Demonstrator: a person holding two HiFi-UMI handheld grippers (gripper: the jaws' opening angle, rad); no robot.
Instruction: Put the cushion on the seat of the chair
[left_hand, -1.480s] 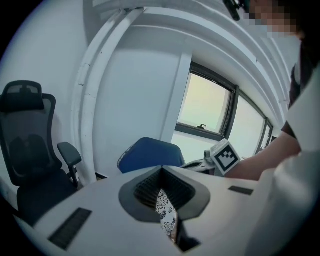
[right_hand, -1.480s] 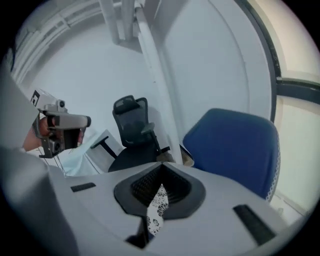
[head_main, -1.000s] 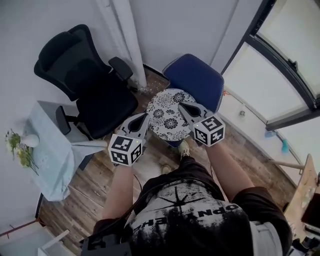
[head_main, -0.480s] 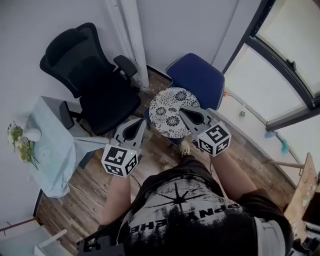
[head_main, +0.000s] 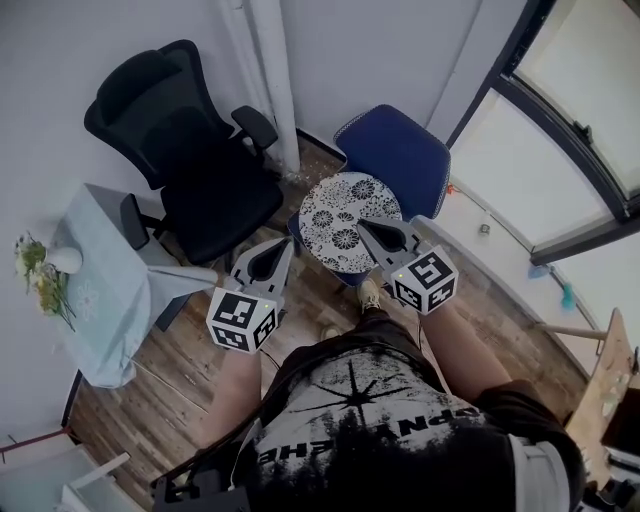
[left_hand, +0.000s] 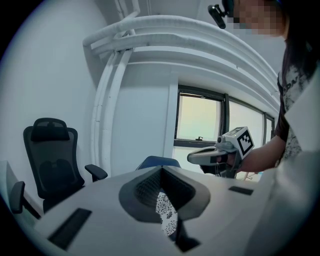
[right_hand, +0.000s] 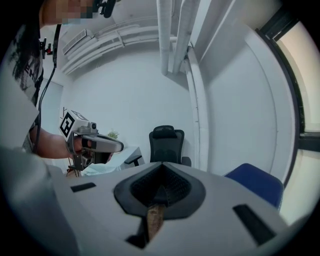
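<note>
A round cushion (head_main: 345, 215) with a black-and-white flower print hangs between my two grippers, over the front edge of the blue chair (head_main: 400, 155). My left gripper (head_main: 287, 243) is shut on its near-left rim; the print (left_hand: 166, 217) shows between those jaws. My right gripper (head_main: 363, 222) is shut on its near-right rim, where a thin brownish edge (right_hand: 154, 220) sits in the jaws. A black office chair (head_main: 195, 165) stands to the left, its seat bare. Both grippers point roughly level, away from me.
White pipes (head_main: 268, 80) run down the corner between the two chairs. A small table with a pale blue cloth (head_main: 105, 295) and a vase of flowers (head_main: 45, 270) stands at the left. Windows (head_main: 570, 120) line the right side. The floor is wood planks (head_main: 190, 350).
Both grippers have lifted the cushion a little and drawn slightly back toward me. Most of that came in the first half second; since then they have hardly moved.
</note>
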